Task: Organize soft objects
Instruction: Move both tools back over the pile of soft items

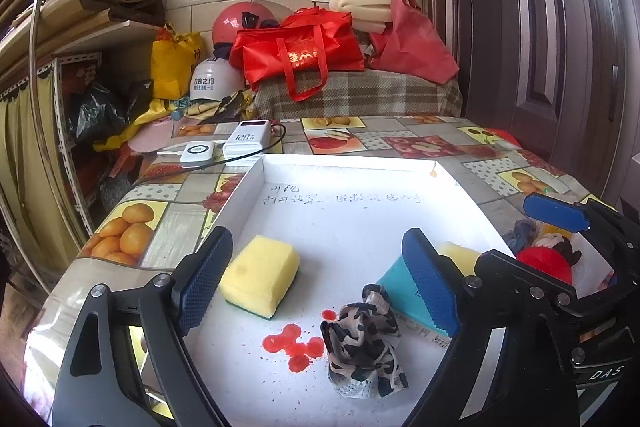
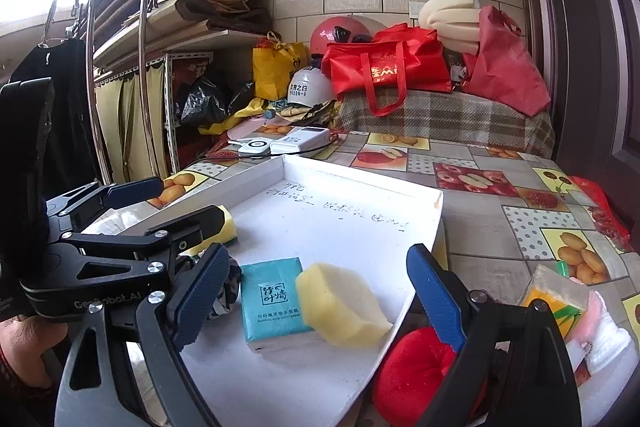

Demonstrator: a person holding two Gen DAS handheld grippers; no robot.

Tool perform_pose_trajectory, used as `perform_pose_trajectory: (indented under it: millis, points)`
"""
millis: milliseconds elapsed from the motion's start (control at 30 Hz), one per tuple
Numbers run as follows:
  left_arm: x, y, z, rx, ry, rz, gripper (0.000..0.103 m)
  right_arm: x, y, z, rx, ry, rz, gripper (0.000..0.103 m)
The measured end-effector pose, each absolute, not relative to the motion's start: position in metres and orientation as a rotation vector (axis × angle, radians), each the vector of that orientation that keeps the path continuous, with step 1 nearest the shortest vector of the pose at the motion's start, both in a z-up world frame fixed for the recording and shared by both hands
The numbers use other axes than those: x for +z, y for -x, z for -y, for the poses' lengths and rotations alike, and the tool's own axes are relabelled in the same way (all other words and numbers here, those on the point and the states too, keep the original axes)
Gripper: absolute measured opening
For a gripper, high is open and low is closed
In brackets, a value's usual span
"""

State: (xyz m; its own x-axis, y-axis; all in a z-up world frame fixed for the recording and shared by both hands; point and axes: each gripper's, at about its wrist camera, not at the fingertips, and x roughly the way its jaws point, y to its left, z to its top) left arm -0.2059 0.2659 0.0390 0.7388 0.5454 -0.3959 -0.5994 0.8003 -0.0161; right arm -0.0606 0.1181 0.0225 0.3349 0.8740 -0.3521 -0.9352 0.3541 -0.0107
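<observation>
Covering most of both views, a fruit-print tablecloth (image 1: 168, 227) carries a shallow white tray (image 1: 348, 227) with handwriting on its floor and red blotches (image 1: 296, 345) near its front edge. Left gripper (image 1: 320, 283), jaws spread wide and holding nothing, hovers over the tray's near half. Between its blue pads (image 1: 204, 279), toward the left pad, lies a yellow sponge with a green scouring base (image 1: 260, 275); nearer the right pad sits a crumpled black-and-white patterned cloth (image 1: 364, 339). Right gripper (image 2: 320, 303), likewise spread apart and empty, frames a teal tissue packet (image 2: 274, 301) and a pale yellow foam block (image 2: 340, 311) that overlaps the packet's right edge, both inside the tray. Outside the tray's rim, under the right gripper's right finger, rests a red plush item (image 2: 416, 371); further right lies a yellow tissue pack in clear wrap (image 2: 556, 301). Beyond the tray's far-left corner stand two white power banks (image 1: 224, 145).
</observation>
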Motion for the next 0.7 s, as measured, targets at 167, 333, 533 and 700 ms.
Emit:
perform_pose_trajectory:
  millis: [167,333,533,700]
  points:
    - [0.04,0.206,-0.266,0.63,0.151,-0.383,0.088,0.024,0.061,-0.114,1.205,0.203,-0.288,0.091]
    - [0.04,0.207,-0.268,0.63,0.178,-0.376,0.088,0.023,0.063,-0.116,1.21,0.211,-0.283,0.091]
    - [0.041,0.213,-0.267,0.628,0.185,-0.346,0.088,0.025,0.068,-0.109,1.223,0.185,-0.241,0.091]
    - [0.046,0.216,-0.246,0.585,0.1,-0.292,0.088,0.029,0.078,-0.09,1.281,0.203,-0.23,0.091]
